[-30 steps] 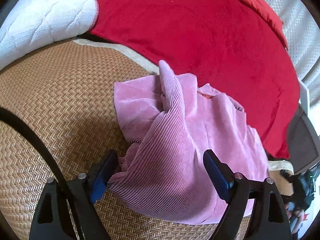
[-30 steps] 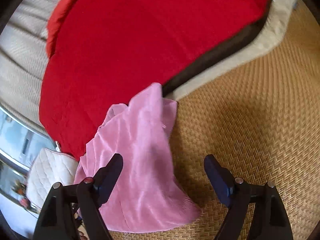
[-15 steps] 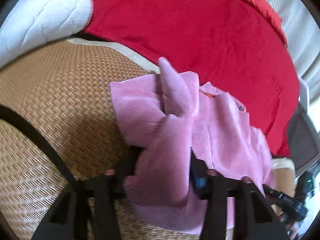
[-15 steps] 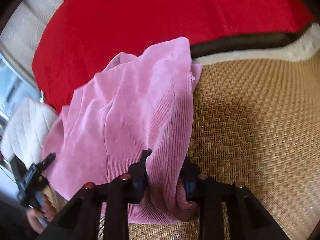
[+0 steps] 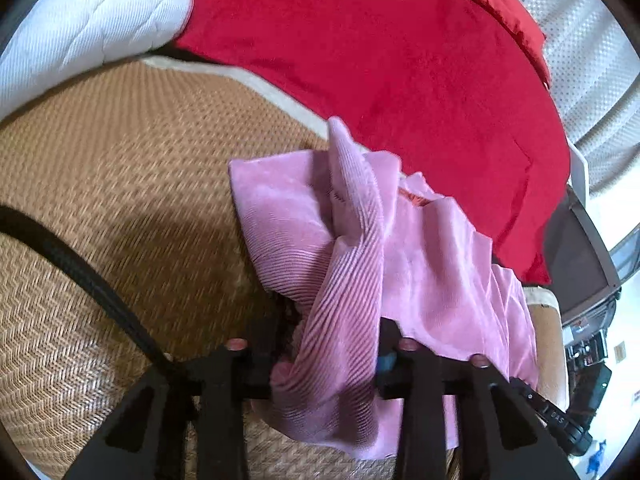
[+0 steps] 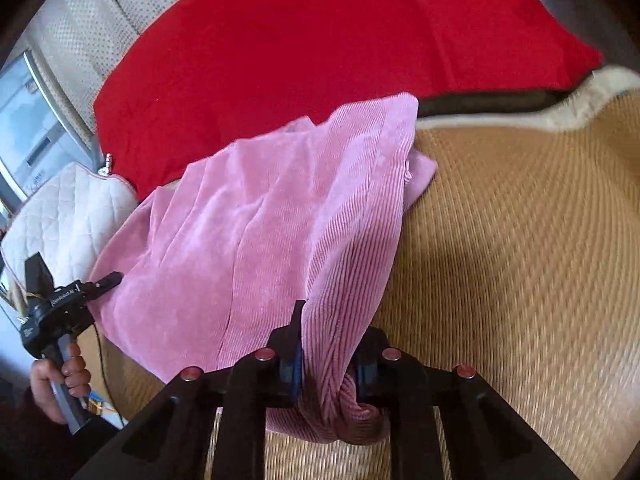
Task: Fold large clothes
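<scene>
Jaws first: our left gripper pinches a bunched fold of the pink corduroy garment, having just eased a touch wider with the cloth between its pads, while our right gripper has been closing and now squeezes a thick rolled edge of the same garment. Both pinches sit at the near hem, one toward each side, and the cloth hangs slack between them.

From there the garment runs away from us across the woven straw mat, rumpled, its far end reaching the red blanket. A white quilted cushion lies off to the side. In the right wrist view we also see the hand gripping the left tool's handle.

We judge the cloth soft, fairly thick and a bit weighty for its ribbing; it will drape and sag, not hold a line, though the ribs should give the pads good bite. We would hold at corners or seams, through a single layer where possible, since bunched rolls like these may slip or unroll when lifted.
</scene>
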A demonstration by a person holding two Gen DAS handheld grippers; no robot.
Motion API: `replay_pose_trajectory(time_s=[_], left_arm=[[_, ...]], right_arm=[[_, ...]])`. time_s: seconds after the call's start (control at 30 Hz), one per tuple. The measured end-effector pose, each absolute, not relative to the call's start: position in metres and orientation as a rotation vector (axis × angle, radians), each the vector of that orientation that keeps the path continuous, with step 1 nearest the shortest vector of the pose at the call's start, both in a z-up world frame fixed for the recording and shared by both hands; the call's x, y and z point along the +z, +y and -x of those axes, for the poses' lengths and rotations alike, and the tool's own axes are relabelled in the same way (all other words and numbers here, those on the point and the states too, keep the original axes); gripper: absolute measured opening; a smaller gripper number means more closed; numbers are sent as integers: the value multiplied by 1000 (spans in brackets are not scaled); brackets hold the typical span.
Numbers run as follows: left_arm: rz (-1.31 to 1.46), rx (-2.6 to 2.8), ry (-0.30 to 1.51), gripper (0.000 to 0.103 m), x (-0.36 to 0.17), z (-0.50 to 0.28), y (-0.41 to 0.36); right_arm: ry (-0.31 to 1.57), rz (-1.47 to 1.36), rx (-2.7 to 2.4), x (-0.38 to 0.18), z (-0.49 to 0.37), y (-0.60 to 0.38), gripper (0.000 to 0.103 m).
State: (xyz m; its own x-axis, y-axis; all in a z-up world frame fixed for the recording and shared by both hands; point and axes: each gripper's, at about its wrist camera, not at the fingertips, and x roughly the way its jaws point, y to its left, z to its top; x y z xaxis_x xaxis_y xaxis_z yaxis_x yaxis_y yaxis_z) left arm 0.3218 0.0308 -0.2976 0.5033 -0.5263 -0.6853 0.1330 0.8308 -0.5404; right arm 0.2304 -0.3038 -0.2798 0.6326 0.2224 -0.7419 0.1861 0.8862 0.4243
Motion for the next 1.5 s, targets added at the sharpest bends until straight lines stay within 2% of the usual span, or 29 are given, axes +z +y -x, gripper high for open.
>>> replay_pose_trajectory(time_s=[0.03, 0.13, 0.2, 0.27, 0.3, 0.33, 0.4, 0.47, 0.5, 0.53, 0.67, 0.77, 0.9, 1.1, 1.33, 1.37, 1.4, 1.43, 1.47, 1.5], left_arm=[[460, -401, 979, 60, -300, -324, 34], [518, -377, 998, 71, -304, -328, 45], [570, -372, 998, 72, -306, -328, 49], [563, -368, 989, 72, -304, -328, 49], [566, -369, 981, 72, -304, -328, 48], [572, -370, 978, 72, -304, -329, 46], [581, -377, 953, 71, -302, -327, 43], [566, -369, 938, 69, -302, -325, 38], [553, -365, 928, 55, -301, -325, 36], [539, -360, 921, 47, -301, -326, 31], [539, -363, 898, 42, -301, -337, 21], [541, -377, 879, 31, -298, -340, 14], [446, -441, 777, 22, -275, -335, -12], [90, -593, 587, 21, -238, -296, -84], [-302, -724, 596, 20, -269, -259, -170], [-331, -719, 580, 20, -269, -258, -175], [-333, -721, 579, 20, -269, -258, -176], [-312, -728, 587, 20, -268, -261, -174], [-276, -739, 601, 20, -267, -265, -170], [-261, -745, 605, 20, -266, -267, -168]], right_arm=[[906, -495, 17, -283, -230, -303, 28], [907, -514, -9, -279, -232, -309, 32], [879, -551, -58, -267, -228, -322, 33], [814, -592, -117, -250, -216, -337, 48], [792, -608, -129, -245, -214, -342, 72], [731, -618, -153, -234, -208, -345, 76], [684, -549, -133, -219, -213, -338, 74], [726, -490, -92, -211, -239, -325, 53], [744, -476, -75, -211, -246, -320, 30], [789, -453, -50, -214, -257, -312, 29], [912, -431, -9, -248, -314, -287, 29], [1049, -536, 19, -307, -336, -296, 30], [1018, -556, 34, -310, -337, -300, 29], [1005, -514, 42, -311, -341, -288, 29], [982, -576, 128, -286, -325, -304, 33], [954, -595, 172, -277, -324, -303, 37], [936, -597, 193, -271, -324, -299, 61], [916, -599, 220, -264, -325, -295, 90], [881, -616, 257, -256, -325, -291, 94], [853, -634, 290, -252, -326, -288, 94]])
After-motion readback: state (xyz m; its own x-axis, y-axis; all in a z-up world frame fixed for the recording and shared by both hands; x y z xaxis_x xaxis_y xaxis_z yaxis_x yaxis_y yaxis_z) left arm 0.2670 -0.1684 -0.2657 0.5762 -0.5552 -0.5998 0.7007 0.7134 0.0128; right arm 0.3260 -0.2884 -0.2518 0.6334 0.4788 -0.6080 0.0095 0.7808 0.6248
